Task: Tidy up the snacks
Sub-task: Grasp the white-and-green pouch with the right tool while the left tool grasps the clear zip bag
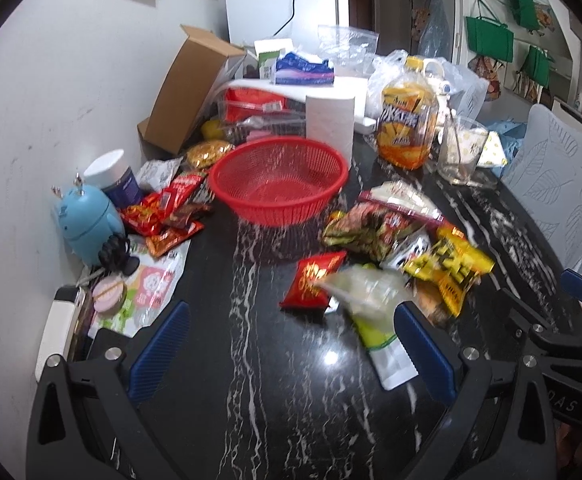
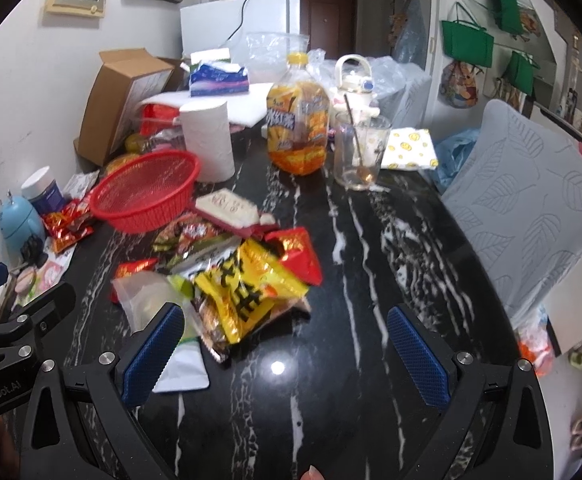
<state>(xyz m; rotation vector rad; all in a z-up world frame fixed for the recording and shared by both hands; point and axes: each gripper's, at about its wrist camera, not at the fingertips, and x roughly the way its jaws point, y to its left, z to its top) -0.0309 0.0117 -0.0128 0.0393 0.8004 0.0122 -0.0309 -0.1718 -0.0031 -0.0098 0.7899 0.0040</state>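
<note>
An empty red mesh basket (image 1: 279,180) (image 2: 147,190) stands on the black marble table (image 1: 251,380) (image 2: 351,320). Right of it lies a heap of snack packets: a red packet (image 1: 311,284), a pale green pouch (image 1: 371,308) (image 2: 163,300), a yellow packet (image 1: 451,268) (image 2: 247,284), a green-red bag (image 1: 367,228) and a white-and-maroon packet (image 1: 403,200) (image 2: 231,208). More red packets (image 1: 167,212) (image 2: 67,226) lie left of the basket. My left gripper (image 1: 291,344) is open above bare table, the pouch near its right finger. My right gripper (image 2: 287,344) is open just right of the heap.
Along the wall sit a blue figurine (image 1: 87,220), a white-lidded jar (image 1: 115,176), a cardboard box (image 1: 187,92), a paper roll (image 1: 329,124), an orange drink bottle (image 1: 407,120) and a glass with a spoon (image 2: 359,152). A grey chair back (image 2: 531,208) borders the table's right side.
</note>
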